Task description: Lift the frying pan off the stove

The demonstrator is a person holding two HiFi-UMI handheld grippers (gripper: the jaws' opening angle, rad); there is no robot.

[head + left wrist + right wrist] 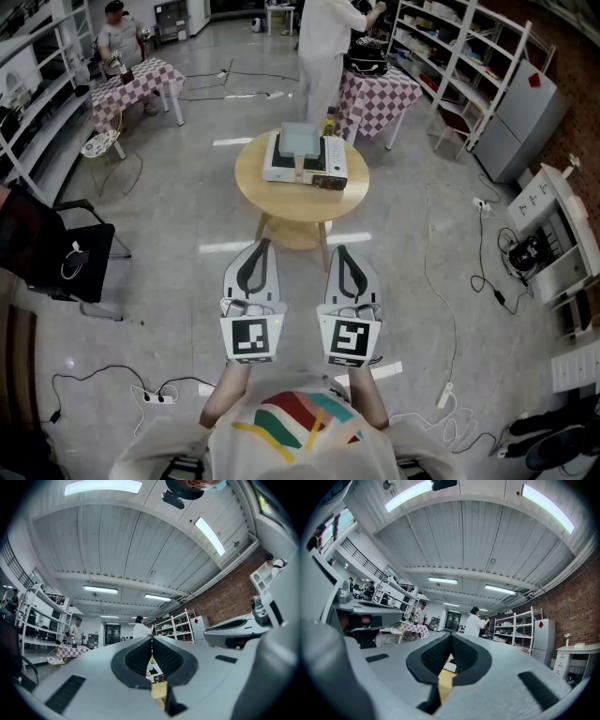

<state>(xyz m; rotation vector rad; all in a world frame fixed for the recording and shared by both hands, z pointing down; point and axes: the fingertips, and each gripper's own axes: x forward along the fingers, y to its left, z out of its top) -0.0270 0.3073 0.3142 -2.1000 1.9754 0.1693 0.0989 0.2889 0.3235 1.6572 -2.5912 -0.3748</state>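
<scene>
We note the frying pan [300, 141], square and pale grey-green, sitting on top of the white stove [281, 167], which stands on a round wooden table [258, 192] in the middle of the room. The pan has not been lifted and neither gripper touches it. A small bottle [330, 121] stands at the far right of the stove, and a dark panel or box lies along the stove's near right edge; we cannot tell which. The left gripper [262, 246] and the right gripper [339, 251] are held side by side on the near side of the table, well apart from the pan, both pointing toward it. In the left gripper view the left gripper [151, 640] has its jaws pressed together with nothing between them, and a strip of the table and stove shows below the tips. In the right gripper view the right gripper [451, 635] is likewise pressed together and empty. Beyond the table a person in white [323, 47] stands at a checked table [380, 94], and a seated person [120, 37] is at a second checked table at far left. Shelving [450, 66] lines the right wall, a black chair [56, 253] stands at left, and cables [441, 281] trail over the grey floor.
</scene>
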